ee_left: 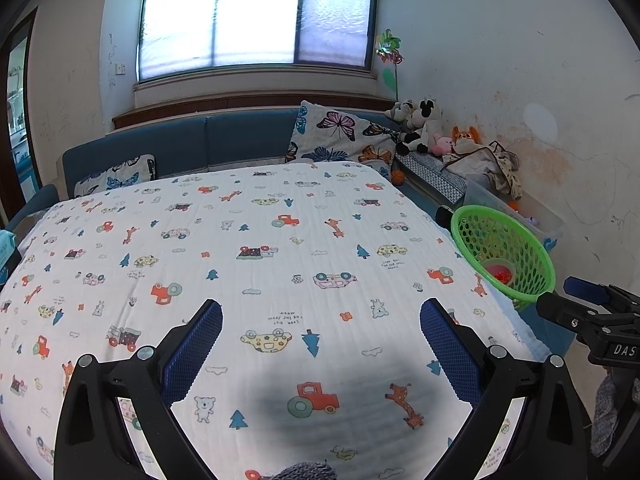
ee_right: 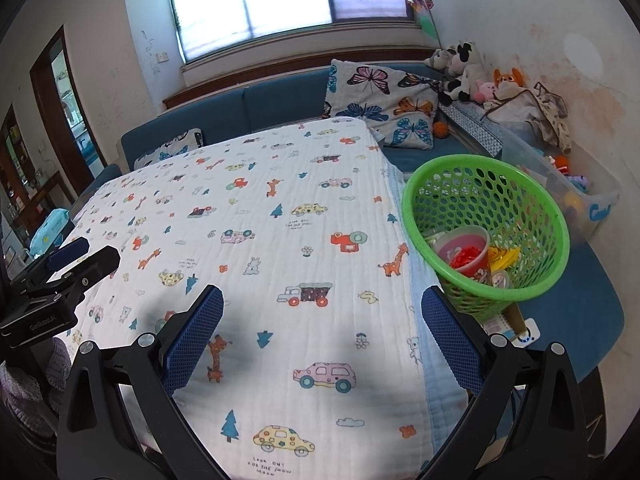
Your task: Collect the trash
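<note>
The left tool [ee_left: 321,344] has matte black angular linkage arms joined by round silver screws, and its fingers carry blue pads [ee_left: 200,344] with a fine mesh texture. The right tool [ee_right: 322,328] is built alike; its black body shows white "DAS" lettering in the left wrist view. A grey knitted sleeve [ee_left: 610,412] hangs beneath it.

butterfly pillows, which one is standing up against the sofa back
The big butterfly pillow near the stuffed toys stands upright; the smaller one at the table's far left lies low on the seat.
</note>
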A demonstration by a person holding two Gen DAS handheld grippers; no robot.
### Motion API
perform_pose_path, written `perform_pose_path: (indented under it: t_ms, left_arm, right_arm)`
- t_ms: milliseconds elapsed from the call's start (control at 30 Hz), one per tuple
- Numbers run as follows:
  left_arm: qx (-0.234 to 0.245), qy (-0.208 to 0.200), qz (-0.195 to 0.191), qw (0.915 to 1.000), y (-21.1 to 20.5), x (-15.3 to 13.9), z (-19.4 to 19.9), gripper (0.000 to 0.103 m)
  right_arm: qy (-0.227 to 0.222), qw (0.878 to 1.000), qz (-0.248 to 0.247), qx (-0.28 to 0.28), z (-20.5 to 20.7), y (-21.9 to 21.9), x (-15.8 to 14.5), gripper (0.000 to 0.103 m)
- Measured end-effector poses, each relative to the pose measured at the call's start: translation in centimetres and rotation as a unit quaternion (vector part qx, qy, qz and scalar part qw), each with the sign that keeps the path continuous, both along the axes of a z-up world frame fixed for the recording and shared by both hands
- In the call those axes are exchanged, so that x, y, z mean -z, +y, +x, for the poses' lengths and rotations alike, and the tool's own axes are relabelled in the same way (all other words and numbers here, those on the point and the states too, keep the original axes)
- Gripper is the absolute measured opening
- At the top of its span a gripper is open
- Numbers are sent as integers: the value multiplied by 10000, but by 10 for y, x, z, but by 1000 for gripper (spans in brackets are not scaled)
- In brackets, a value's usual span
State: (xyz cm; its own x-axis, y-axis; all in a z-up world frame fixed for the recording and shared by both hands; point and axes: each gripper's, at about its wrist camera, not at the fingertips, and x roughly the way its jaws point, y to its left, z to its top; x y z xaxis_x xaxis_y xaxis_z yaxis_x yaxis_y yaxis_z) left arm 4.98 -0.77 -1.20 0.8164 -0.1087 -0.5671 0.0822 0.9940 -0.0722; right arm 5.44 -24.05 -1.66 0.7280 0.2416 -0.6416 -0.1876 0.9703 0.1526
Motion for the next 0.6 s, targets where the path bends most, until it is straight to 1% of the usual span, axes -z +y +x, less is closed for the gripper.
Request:
perform_pose_path:
  t_ms: [400, 600]
  left_arm:
    - [-52, -54, -27, 10000, 1, 2, -1, 96]
    - [-37, -74, 41, 10000, -3, -1, -2, 96]
  right_arm:
    - [3, 10000, 5, 3, 0, -2, 0, 98]
    - [3, 10000, 25, 16, 0, -2, 0, 98]
